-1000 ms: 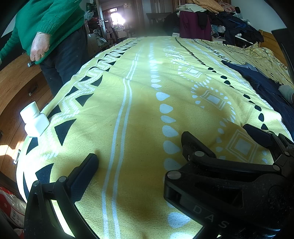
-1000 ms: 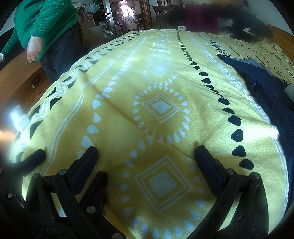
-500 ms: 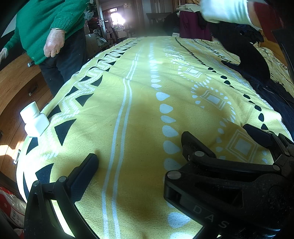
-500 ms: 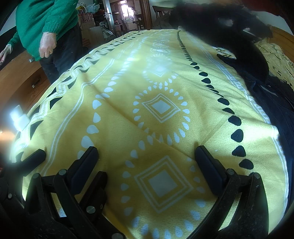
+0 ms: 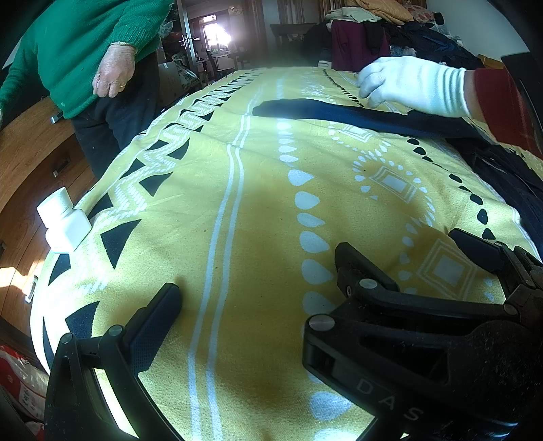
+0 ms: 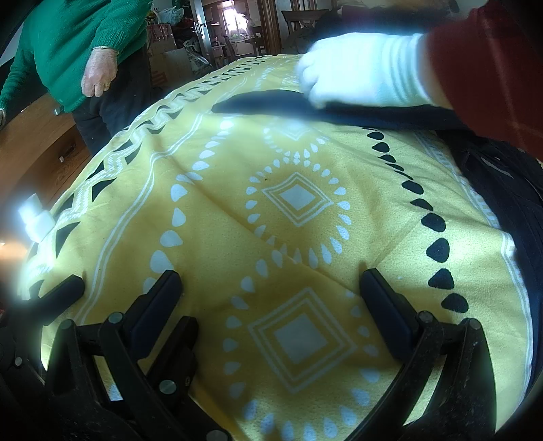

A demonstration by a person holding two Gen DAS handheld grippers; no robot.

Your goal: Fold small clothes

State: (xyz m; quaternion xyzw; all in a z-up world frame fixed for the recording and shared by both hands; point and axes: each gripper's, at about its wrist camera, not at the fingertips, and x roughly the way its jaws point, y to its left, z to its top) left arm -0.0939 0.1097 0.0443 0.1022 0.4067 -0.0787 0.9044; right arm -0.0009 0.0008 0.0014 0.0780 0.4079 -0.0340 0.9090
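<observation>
A dark navy garment (image 5: 339, 113) (image 6: 271, 101) lies stretched across the far part of the yellow patterned blanket (image 5: 237, 210) (image 6: 217, 217). A white-gloved hand (image 5: 407, 84) (image 6: 359, 71) with a red sleeve presses on it. My left gripper (image 5: 268, 305) rests open on the near edge of the blanket, holding nothing; its right finger is hidden behind the right gripper's body. My right gripper (image 6: 271, 295) sits open beside it, with only blanket between its fingers. Both are well short of the garment.
More dark clothing (image 5: 502, 176) (image 6: 509, 190) lies along the blanket's right side. A white bottle (image 5: 64, 220) stands at the left edge. A person in a green sweater (image 5: 85, 44) stands by wooden drawers (image 5: 30, 163) on the left. Piled clothes (image 5: 390, 30) sit at the far end.
The gloved hand has come in from the right and spread the navy garment across the far blanket. The standing person's hand shifted. Neither gripper has moved.
</observation>
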